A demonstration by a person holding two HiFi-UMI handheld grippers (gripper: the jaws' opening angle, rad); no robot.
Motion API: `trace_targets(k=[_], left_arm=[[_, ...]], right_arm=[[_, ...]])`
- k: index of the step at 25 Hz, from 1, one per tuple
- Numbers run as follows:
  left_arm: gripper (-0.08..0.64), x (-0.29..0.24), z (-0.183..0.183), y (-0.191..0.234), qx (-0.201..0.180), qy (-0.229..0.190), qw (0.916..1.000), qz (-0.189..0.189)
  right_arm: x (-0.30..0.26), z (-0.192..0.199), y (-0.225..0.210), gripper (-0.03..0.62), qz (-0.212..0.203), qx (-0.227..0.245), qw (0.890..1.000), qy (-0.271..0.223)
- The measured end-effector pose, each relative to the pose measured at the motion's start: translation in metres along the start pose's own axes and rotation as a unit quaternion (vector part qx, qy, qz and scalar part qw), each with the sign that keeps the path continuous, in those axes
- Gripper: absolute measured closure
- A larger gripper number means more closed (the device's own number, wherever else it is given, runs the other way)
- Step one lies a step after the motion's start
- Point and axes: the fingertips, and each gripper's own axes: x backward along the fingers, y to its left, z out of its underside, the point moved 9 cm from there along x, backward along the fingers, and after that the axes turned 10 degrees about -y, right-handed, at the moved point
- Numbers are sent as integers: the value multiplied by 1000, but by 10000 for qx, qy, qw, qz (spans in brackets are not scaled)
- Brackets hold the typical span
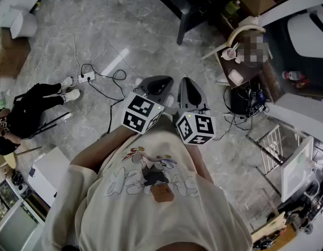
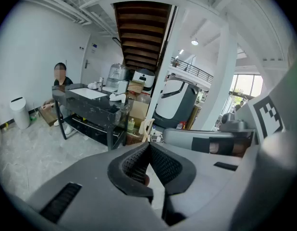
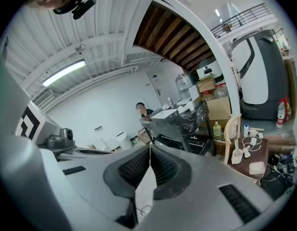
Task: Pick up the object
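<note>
Grey marble floor (image 1: 151,30); black table (image 2: 88,104) (cluttered)

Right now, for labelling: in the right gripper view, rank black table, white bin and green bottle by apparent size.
Largest: black table.
Then white bin and green bottle, which look alike; the bin is farther off, so unranked.

Grey marbled stone floor (image 1: 125,30). White power strip with black cable (image 1: 87,77) at 10 o'clock. Seated person in black clothes and white shoes (image 1: 31,111) at 9 o'clock. Black-legged dark table (image 1: 185,7) at 12–1 o'clock. Small brown side table (image 1: 249,72) at 2 o'clock, small white items on it. White box (image 1: 46,174) at 8 o'clock.
</note>
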Motion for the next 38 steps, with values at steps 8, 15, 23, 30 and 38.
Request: trace_targets(k=[8, 15, 23, 30, 38], left_arm=[[546, 5, -2, 19, 158, -25, 9998, 85], [546, -5, -15, 48, 178, 14, 9993, 338], [546, 12, -37, 99, 206, -79, 9987, 460], [546, 31, -49, 149, 339, -249, 9979, 491], [546, 50, -52, 205, 670, -376, 9956, 530]], right_arm=[[-11, 5, 9, 572, 187, -51, 9998, 75], [-37, 9, 17, 571, 538, -168, 9982, 186], [-74, 8, 51, 571, 828, -357, 9959, 89], [-102, 10, 82, 571, 982, -326, 9946, -25], [-136, 28, 117, 571, 914, -385, 9951, 48]])
